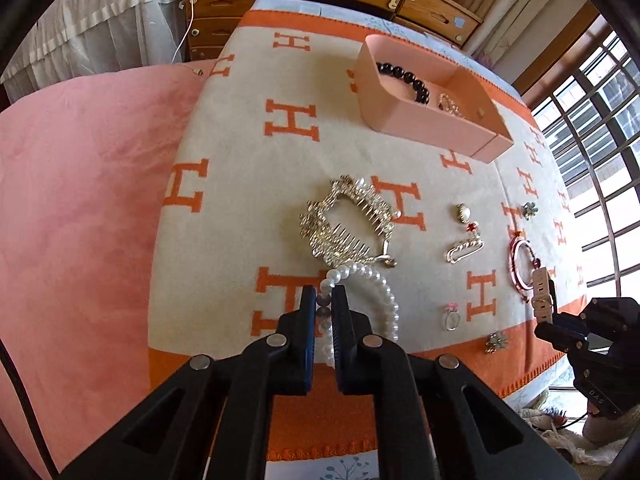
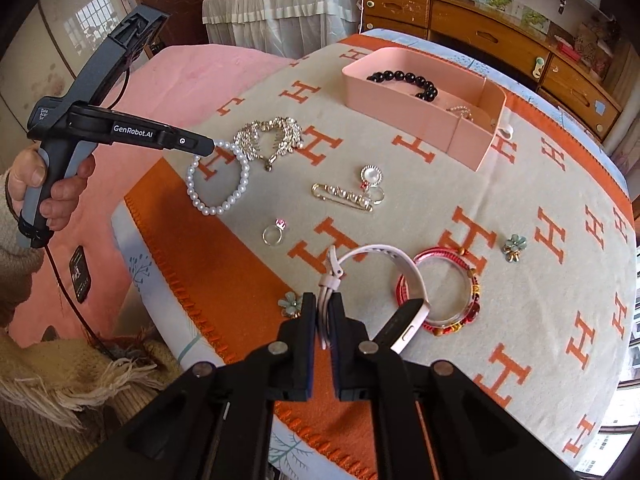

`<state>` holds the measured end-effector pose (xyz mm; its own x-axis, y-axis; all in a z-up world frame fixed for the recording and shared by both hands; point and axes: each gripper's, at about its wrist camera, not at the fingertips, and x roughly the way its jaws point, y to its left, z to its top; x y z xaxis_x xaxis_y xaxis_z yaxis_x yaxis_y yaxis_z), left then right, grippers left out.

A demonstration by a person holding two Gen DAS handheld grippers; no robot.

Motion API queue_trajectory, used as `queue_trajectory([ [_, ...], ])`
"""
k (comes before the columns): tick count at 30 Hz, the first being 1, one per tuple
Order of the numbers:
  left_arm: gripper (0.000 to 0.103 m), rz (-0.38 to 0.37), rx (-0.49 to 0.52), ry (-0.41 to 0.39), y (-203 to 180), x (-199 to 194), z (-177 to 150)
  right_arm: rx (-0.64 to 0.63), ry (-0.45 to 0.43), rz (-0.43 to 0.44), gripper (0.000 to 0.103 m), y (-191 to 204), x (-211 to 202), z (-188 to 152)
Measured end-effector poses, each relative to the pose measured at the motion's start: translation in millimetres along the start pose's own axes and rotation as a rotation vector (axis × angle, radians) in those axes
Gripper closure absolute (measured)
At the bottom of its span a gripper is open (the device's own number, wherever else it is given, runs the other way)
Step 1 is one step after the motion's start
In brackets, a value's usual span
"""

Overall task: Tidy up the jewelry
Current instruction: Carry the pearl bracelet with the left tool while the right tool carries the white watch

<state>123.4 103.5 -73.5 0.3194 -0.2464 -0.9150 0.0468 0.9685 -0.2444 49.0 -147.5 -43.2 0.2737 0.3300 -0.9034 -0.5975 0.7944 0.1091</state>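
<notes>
Our left tongs (image 1: 324,300) are closed, pinching tight, pointing forward and down; left hand (image 2: 48,188) wraps the grip. Our right tongs (image 2: 322,308) are likewise clamped nearly shut, low and angled forward.

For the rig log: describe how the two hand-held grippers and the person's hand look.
Left hand-held gripper: grey pistol-grip handle, black head printed "GenRobot.AI", dark cable trailing from its base. The hand on it is bare, with a beige knit sleeve. Right hand-held gripper: black linkage arms with silver rivets and black fingers with blue inner pads.
</notes>
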Motion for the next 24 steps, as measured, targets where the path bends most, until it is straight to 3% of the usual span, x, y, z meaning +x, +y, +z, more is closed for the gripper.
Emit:
queue_trajectory([
  [10, 0.098, -0.026, 0.06, -0.175, -48.8, -65.3, 48.9, 0.093, -0.183, -0.028, 0.097, -23.3, -38.4, 47.0],
  [14, 0.098, -0.025, 0.101, -0.228, -75.1, -78.8, 78.5, 0.159, -0.247, 0.002, 0.097, -41.8, -46.5, 74.7],
  [22, 0.098, -0.024, 0.128, -0.293, -120.4, -60.7, 137.8, 0.294, -0.31, 0.086, 0.097, -87.6, -23.1, 133.9],
  [24, 0.098, -0.054, 0.12, -0.291, -123.7, -48.9, 149.5, 0.318, -0.313, 0.095, 0.097, -97.2, -11.6, 143.7],
])
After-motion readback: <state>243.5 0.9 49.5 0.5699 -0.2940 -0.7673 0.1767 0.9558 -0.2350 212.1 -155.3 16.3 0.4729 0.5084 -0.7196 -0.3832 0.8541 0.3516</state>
